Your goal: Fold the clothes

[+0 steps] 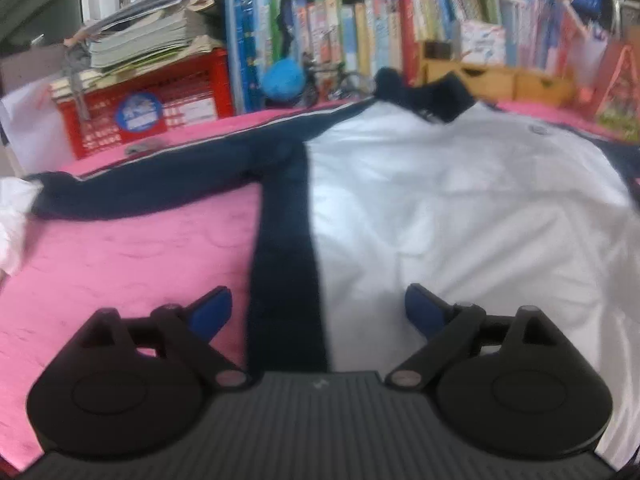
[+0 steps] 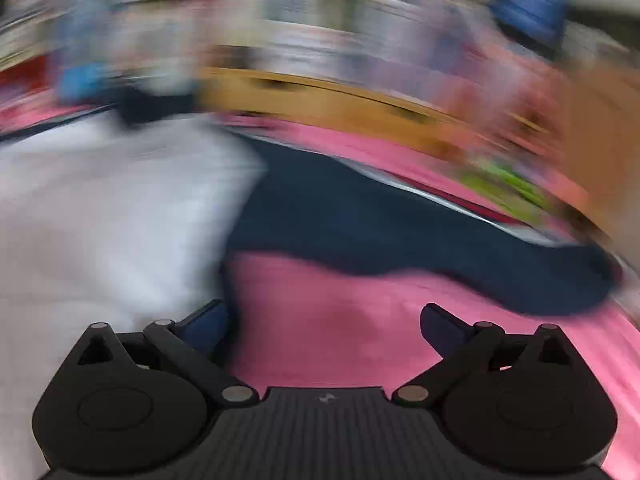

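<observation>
I hold both claws released, left claw (image 1: 318,310) and right claw (image 2: 324,320), over the spread jacket (image 1: 440,208) on the pink bed (image 1: 132,248); next I grasp a sleeve (image 2: 400,232) to fold inward.

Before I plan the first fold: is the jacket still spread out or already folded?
Spread out. The white-and-navy jacket lies flat on the pink sheet, its navy sleeve stretched sideways; the other sleeve also extends outward.

the right wrist view is smeared with blur; shelves (image 2: 340,32) behind are unreadable. the jacket (image 1: 460,208) runs off the left view's right edge.
</observation>
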`<act>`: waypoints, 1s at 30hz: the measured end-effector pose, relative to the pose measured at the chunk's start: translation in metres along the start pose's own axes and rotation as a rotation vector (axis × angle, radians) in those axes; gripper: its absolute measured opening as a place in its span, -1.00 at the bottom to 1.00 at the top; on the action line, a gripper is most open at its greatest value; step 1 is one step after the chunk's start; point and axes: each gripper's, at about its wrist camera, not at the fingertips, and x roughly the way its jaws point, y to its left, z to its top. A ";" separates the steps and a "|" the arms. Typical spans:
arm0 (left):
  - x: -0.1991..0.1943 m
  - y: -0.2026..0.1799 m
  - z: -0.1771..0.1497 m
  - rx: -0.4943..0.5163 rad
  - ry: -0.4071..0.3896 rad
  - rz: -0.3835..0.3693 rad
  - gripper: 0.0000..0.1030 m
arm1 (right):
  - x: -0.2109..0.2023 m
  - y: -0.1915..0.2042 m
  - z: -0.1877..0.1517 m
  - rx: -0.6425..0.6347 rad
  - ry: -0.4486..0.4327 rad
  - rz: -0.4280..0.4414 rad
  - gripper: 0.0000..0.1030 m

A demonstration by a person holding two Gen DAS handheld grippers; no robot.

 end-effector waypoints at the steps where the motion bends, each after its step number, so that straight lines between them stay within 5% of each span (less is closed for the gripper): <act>1: -0.002 0.001 0.004 0.017 0.000 0.011 0.83 | 0.002 -0.021 0.002 0.052 0.011 -0.061 0.77; 6: 0.005 -0.013 0.024 0.055 -0.074 0.034 0.83 | -0.002 -0.127 -0.005 0.438 -0.064 -0.138 0.97; 8: 0.016 -0.017 0.028 0.033 -0.051 0.038 0.83 | 0.009 -0.172 -0.009 0.654 -0.075 -0.109 0.97; 11: 0.031 -0.019 0.028 -0.009 -0.006 0.055 0.83 | 0.034 -0.219 -0.006 0.781 -0.069 -0.103 0.96; 14: 0.042 -0.014 0.023 -0.069 0.025 0.066 0.83 | 0.067 -0.236 0.009 0.718 -0.047 -0.132 0.91; 15: 0.044 -0.012 0.021 -0.092 0.032 0.068 0.84 | 0.078 -0.238 0.013 0.690 -0.032 -0.137 0.75; 17: 0.048 -0.003 0.017 -0.156 0.027 0.058 0.96 | 0.097 -0.242 0.018 0.666 0.004 -0.174 0.16; 18: 0.050 0.002 0.016 -0.191 0.034 0.049 0.98 | 0.107 -0.244 0.021 0.656 0.023 -0.197 -0.41; 19: 0.050 0.004 0.016 -0.196 0.037 0.051 0.99 | 0.112 -0.246 0.024 0.648 0.023 -0.215 -0.65; 22: 0.050 0.004 0.017 -0.194 0.040 0.059 1.00 | 0.107 -0.255 0.034 0.610 -0.054 -0.274 -0.71; 27: 0.050 0.005 0.017 -0.197 0.043 0.059 1.00 | 0.121 -0.264 0.051 0.364 -0.056 -0.601 -0.71; 30: 0.050 0.004 0.017 -0.197 0.044 0.059 1.00 | 0.106 -0.255 0.050 0.369 -0.093 -0.533 -0.70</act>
